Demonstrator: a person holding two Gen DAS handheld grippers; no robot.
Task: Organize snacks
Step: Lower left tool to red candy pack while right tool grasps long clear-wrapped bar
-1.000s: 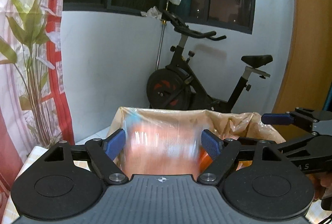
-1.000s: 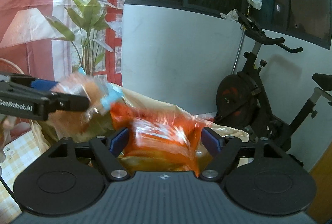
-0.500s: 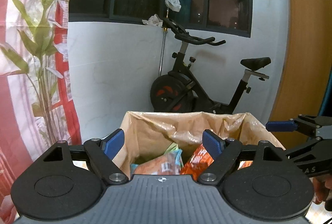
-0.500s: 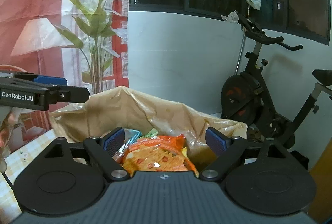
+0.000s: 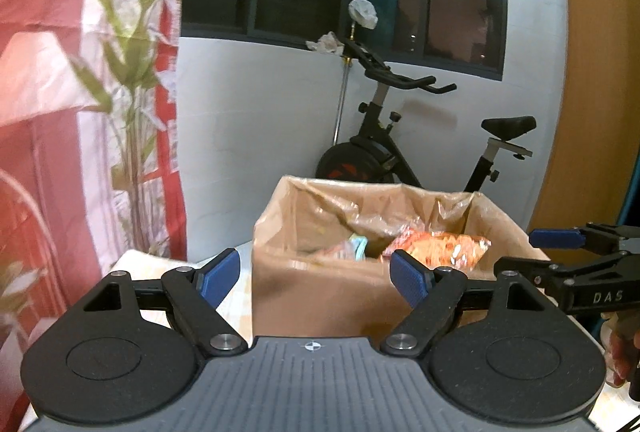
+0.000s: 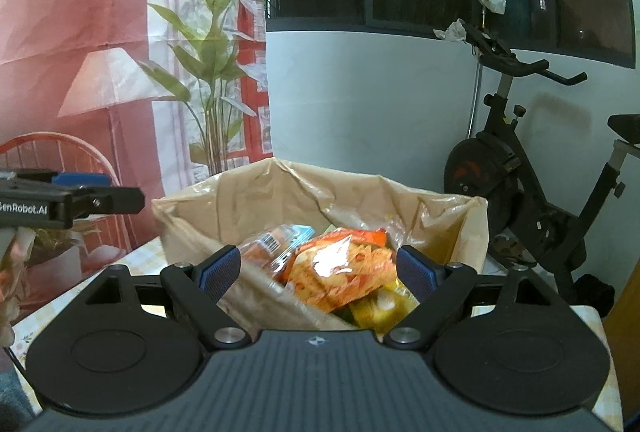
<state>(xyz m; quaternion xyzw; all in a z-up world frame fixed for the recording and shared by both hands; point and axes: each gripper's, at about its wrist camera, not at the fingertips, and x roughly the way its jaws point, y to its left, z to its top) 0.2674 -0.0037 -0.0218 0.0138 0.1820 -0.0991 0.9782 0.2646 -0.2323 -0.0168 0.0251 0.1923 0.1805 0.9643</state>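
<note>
On the table, the snack-filled box (image 6: pixel 192 228) sits beyond both empty, open tongs (image 6: pixel 318 272).

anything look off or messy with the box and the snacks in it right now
Nothing looks spilled or damaged. The snack packs lie loosely piled at angles inside the lined cardboard box, none hanging over its rim. The plastic liner is crumpled. Both the left gripper and right gripper are open and empty.

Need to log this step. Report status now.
Left gripper open, empty. Right gripper open, empty. Orange snack bag in lined box. Nothing in the way.
</note>
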